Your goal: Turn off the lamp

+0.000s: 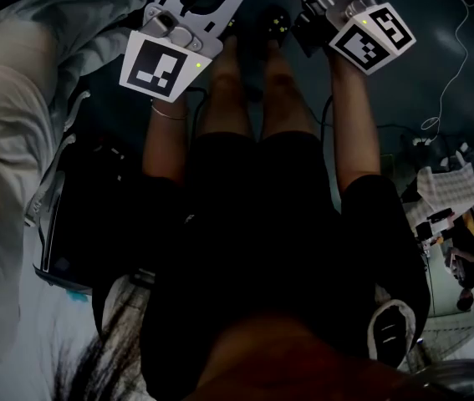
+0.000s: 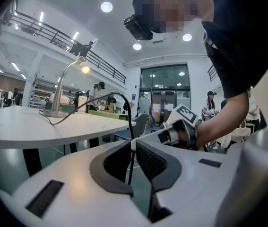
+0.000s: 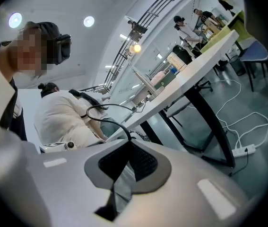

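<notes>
Black cord (image 2: 132,123) sits pinched in near-shut jaws of left gripper (image 2: 131,143) & shut right gripper (image 3: 126,143), w/ lit lamp (image 2: 82,68) well apart on table (image 2: 25,126), so a tug could topple it.

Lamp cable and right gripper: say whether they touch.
Touching. The right gripper view shows the right gripper shut on the lamp cable at its jaw tips.
</notes>
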### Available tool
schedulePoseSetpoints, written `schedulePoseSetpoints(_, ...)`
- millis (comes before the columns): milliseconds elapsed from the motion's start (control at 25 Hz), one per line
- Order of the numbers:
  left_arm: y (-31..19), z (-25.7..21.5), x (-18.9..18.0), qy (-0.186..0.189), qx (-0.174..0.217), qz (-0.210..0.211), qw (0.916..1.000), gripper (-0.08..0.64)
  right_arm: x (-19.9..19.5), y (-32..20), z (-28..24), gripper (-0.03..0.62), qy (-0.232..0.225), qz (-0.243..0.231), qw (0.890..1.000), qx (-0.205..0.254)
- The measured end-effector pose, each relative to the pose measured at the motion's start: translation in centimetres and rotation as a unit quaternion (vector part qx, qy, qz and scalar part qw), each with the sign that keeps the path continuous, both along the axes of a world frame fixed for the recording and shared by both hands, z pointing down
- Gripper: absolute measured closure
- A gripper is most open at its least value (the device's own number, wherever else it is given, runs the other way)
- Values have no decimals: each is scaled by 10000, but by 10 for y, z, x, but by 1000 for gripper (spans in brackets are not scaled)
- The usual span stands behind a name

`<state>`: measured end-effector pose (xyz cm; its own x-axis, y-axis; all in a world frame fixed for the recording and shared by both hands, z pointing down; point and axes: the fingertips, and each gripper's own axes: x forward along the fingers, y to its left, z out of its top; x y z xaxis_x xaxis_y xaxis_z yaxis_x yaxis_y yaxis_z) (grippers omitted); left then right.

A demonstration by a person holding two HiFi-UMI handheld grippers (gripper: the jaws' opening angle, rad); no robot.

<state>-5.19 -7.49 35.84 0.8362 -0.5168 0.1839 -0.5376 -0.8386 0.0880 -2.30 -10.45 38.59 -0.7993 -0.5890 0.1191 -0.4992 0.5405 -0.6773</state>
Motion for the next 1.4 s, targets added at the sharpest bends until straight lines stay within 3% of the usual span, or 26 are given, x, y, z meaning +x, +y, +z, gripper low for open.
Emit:
schedulePoseSetpoints(200, 2, 30, 1, -132, -307, 2, 9994, 537, -3, 0, -11, 584, -151, -53, 9998, 70)
schedulePoseSetpoints(960, -8, 61, 2, -221, -625, -194, 9976, 502, -9, 0, -25, 583, -368, -144, 9992, 45)
schedulePoseSetpoints(1200, -7, 63, 2, -250, -547, -178, 9980, 507, -9, 5, -31, 583, -517, -163, 9985, 20)
schedulePoseSetpoints(1400, 2, 58, 3, -268, -378, 78, 9989, 540, -14, 8, -34, 581, -432, -161, 9989, 130)
